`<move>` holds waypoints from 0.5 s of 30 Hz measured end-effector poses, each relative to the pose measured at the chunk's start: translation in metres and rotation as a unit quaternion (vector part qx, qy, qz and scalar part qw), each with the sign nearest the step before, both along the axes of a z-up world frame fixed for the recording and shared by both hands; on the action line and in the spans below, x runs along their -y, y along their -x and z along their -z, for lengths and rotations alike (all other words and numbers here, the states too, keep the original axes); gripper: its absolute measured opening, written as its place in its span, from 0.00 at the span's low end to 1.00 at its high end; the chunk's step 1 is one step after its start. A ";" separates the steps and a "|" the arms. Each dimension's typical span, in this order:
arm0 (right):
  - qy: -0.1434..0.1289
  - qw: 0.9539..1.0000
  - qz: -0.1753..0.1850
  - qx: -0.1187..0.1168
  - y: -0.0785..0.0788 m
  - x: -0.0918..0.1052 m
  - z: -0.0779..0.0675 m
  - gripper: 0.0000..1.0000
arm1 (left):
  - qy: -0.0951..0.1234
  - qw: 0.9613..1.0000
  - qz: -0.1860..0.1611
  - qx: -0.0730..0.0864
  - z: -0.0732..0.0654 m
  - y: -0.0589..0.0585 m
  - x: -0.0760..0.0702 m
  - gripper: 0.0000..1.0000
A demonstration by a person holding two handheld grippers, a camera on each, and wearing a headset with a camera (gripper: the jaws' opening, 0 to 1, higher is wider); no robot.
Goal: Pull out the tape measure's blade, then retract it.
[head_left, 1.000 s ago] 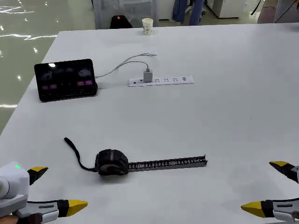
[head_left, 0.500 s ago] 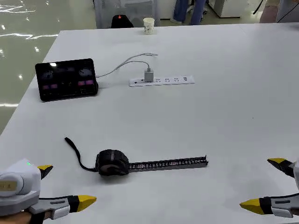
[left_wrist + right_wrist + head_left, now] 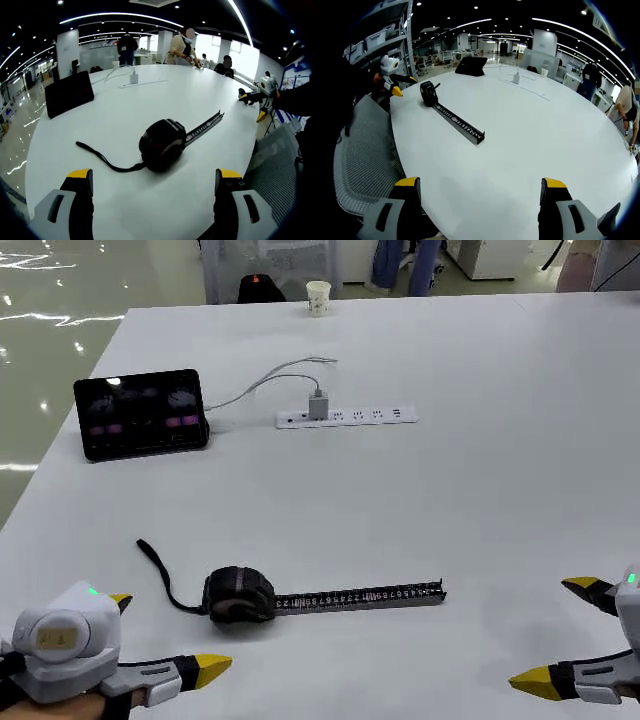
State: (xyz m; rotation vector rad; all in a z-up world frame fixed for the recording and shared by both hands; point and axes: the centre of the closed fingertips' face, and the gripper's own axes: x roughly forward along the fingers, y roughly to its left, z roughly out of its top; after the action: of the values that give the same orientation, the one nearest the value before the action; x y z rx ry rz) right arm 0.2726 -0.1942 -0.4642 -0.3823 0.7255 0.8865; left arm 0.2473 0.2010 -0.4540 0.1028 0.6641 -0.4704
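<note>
At the near left, the left gripper point(image 3: 168, 633) is held with its jaws spread wide and nothing between them, just short of the tape measure's black case point(image 3: 238, 594). The case rests on the white counter point(image 3: 450, 490), near its front edge. A wrist strap point(image 3: 158, 562) is trailed from the case toward the left, on the side from which this gripper would come in. A risk is judged here: if the jaws are closed with the strap caught between them, the case may be gripped crookedly and twisted loose. The case looks rounded and smooth, so it could be squeezed out by an off-centre pinch and sent skidding across the counter.

To the right of the case, the blade point(image 3: 360, 595) is seen drawn out part-way and laid along the counter, ending in its hook point(image 3: 438, 589). If the blade is let run back while the hook is unheld, it may be snapped in hard and the light case jerked or flipped. If the case is not pinned first, the whole thing would be dragged by a pull on the hook and the blade would not be lengthened. A thin blade lying low on the counter may also be missed or kinked by blunt jaws.

At the near right, the right gripper point(image 3: 550, 632) is likewise held agape and empty, well apart from the hook. A long reach is therefore needed, and the hook could be overshot or knocked aside.
</note>
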 end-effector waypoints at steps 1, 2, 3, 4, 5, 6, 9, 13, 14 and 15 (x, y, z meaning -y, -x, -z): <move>0.000 1.000 -0.001 -0.001 -0.002 -0.001 0.000 0.99 | -0.002 1.000 0.002 0.003 0.000 -0.001 0.001 0.99; 0.001 1.000 -0.003 -0.001 -0.003 -0.003 -0.001 0.99 | -0.007 1.000 -0.001 0.005 0.001 -0.003 0.003 0.99; 0.003 1.000 -0.005 0.001 -0.004 -0.004 -0.001 0.99 | -0.007 1.000 -0.001 0.001 0.002 -0.004 0.005 0.99; 0.004 1.000 -0.007 0.002 -0.006 -0.005 -0.002 0.99 | 0.002 1.000 0.003 -0.003 0.002 -0.004 0.010 0.99; 0.003 1.000 -0.010 0.001 -0.007 -0.007 -0.003 0.99 | 0.006 1.000 0.001 -0.002 0.002 -0.005 0.012 0.99; 0.003 1.000 -0.011 0.001 -0.008 -0.009 -0.003 0.99 | 0.008 1.000 -0.004 0.004 0.001 -0.007 0.014 0.99; 0.007 1.000 -0.021 -0.001 -0.011 -0.011 -0.001 0.99 | 0.009 1.000 -0.006 0.005 0.000 -0.011 0.021 0.99; 0.022 0.999 -0.042 0.002 -0.015 -0.014 0.000 0.99 | 0.022 0.999 -0.026 0.020 -0.003 -0.019 0.026 0.99; 0.025 0.999 -0.046 0.003 -0.017 -0.014 -0.001 0.99 | 0.022 0.999 -0.026 0.017 -0.003 -0.020 0.029 0.99; 0.026 0.998 -0.049 0.001 -0.018 -0.015 -0.001 0.99 | 0.021 0.999 -0.026 0.015 -0.002 -0.019 0.030 0.99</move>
State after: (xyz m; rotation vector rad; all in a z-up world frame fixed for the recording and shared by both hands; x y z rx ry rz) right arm 0.2904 -0.1790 -0.4631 -0.4682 0.7331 0.9602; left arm 0.2668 0.1713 -0.4517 0.0532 0.6259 -0.4323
